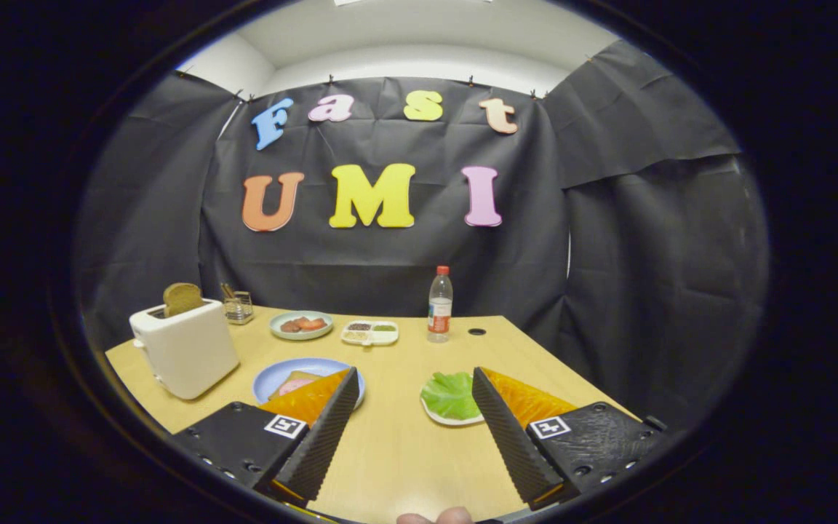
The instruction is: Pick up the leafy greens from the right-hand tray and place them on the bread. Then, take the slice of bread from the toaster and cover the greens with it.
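Bare table (pixel 404 437) between the spread claw (pixel 414 382) fingers.

The table (pixel 404 437) had a pale, matt wood-look top. The toaster (pixel 186 349) was smooth white plastic, the slice of bread (pixel 182 297) in it rough and brown. At two o'clock from the spread gripper (pixel 413 382), whose ribbed black fingers (pixel 324 437) looked matt, the leafy greens (pixel 450 394) shone slightly. The bottle (pixel 440 306) was clear plastic.
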Demonstrator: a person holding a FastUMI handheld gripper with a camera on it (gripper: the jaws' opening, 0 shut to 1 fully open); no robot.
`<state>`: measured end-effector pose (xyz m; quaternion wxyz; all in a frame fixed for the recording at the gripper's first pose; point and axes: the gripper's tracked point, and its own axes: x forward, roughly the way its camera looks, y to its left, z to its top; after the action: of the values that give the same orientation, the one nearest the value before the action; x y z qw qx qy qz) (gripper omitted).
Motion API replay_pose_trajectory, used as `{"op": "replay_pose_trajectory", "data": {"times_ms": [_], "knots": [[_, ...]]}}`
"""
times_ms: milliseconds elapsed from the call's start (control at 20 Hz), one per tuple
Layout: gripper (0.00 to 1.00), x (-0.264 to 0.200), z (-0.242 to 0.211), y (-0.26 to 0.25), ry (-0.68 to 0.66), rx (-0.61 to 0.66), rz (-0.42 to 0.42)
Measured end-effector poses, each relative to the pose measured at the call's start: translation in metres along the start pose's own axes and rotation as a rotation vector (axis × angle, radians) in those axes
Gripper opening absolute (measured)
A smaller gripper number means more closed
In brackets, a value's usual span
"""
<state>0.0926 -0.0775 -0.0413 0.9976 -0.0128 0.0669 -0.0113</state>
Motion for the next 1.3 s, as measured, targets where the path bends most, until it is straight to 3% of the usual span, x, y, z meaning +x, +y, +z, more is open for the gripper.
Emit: {"op": "replay_pose_trajectory", "data": {"times_ms": [650,1200,1300], "knots": [[0.96,0.165,-0.074,-0.047,0.359,-0.046,0.032],[0.97,0.198,-0.123,-0.058,0.512,0.001,0.058],[0.71,0.199,-0.123,-0.063,0.52,-0.014,0.057]]}}
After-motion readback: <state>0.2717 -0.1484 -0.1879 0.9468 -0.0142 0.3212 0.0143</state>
